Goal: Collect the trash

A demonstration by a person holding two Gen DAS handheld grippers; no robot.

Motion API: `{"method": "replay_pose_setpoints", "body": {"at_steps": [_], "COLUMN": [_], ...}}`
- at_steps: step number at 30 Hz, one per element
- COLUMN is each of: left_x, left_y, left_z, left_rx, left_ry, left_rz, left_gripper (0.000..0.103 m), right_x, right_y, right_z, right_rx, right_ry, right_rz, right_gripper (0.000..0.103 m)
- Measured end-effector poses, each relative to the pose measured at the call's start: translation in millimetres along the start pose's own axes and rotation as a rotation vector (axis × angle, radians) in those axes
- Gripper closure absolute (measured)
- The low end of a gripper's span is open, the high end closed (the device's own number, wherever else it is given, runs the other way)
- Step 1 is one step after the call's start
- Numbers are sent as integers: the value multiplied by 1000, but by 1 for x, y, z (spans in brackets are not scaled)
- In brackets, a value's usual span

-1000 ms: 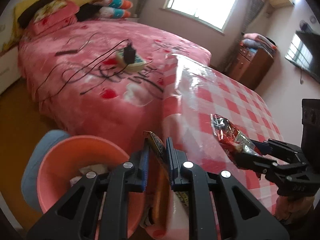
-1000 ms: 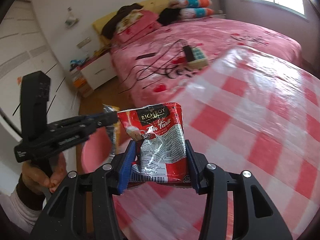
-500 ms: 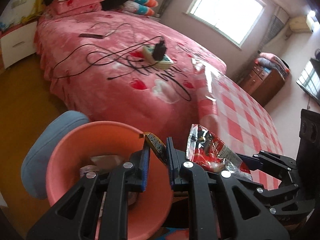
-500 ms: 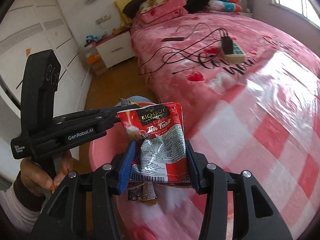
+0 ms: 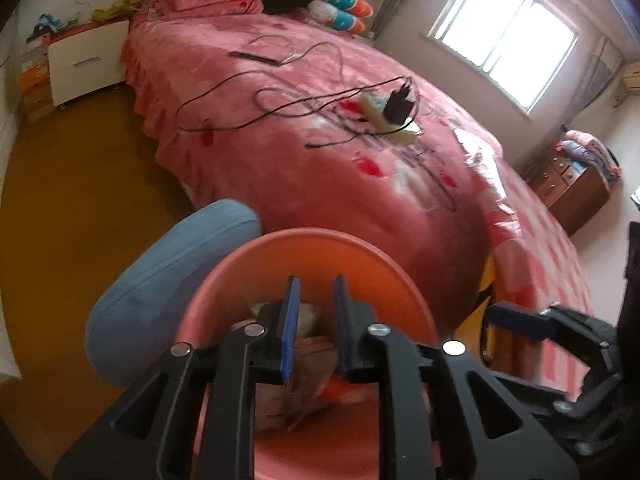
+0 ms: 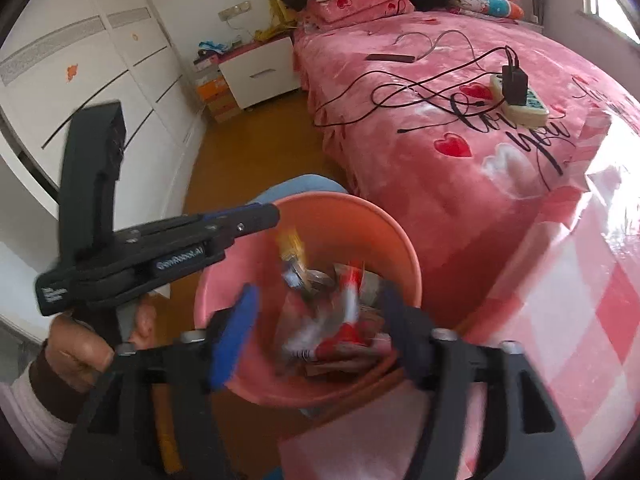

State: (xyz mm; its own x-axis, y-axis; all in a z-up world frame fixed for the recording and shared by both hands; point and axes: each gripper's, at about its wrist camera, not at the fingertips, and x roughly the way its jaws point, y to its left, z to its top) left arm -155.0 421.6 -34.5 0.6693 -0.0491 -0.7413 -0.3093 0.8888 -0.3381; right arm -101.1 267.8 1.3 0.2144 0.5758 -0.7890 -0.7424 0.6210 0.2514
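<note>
A pink plastic bin [image 5: 320, 244] [image 6: 404, 248] stands on the floor beside the bed. My left gripper [image 5: 316, 294] is open and empty above it; it also shows in the right wrist view [image 6: 276, 212] over the bin's left rim. My right gripper [image 6: 320, 300] is open and empty above the bin, and appears at the right in the left wrist view [image 5: 496, 312]. The red snack packet [image 6: 348, 308] is blurred, dropping into the bin. The yellow wrapper [image 6: 292, 252] is in the bin too, among other trash [image 5: 304, 376].
A blue cushion [image 5: 160, 280] lies against the bin's left side. The pink bed [image 5: 320, 120] with black cables and a power strip [image 6: 516, 100] is behind. A red-checked tablecloth [image 6: 560, 320] is at the right. A white nightstand [image 6: 260, 72] stands at the back.
Both grippers moved over the bin and opened. The yellow wrapper left the left gripper and the red packet left the right one; both fell into the bin.
</note>
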Motion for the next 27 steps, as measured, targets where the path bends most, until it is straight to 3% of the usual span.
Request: {"method": "replay_pose_setpoints", "body": {"at_steps": [3,9,15,27], "left_x": [0,-6,-9,-27], "left_y": [3,-12,-34,-91], "left_z": [-4,-5,-2,5], "left_rx": [22,94,147,234], "left_ry": [-16,-60,-63,-126], "left_rz": [46,121,161,168], "left_gripper": [47,24,19,15], "right_x": [-10,-44,-73,-108], "right_y": [-4,-25,-50,-81], "right_z": [0,-3,-10,-44], "right_rx": [23,70,132,214], "right_ry": [-26,-120,-187,-211], "right_rz": [3,-76,-170,-276], "right_gripper": [22,16,15,15]}}
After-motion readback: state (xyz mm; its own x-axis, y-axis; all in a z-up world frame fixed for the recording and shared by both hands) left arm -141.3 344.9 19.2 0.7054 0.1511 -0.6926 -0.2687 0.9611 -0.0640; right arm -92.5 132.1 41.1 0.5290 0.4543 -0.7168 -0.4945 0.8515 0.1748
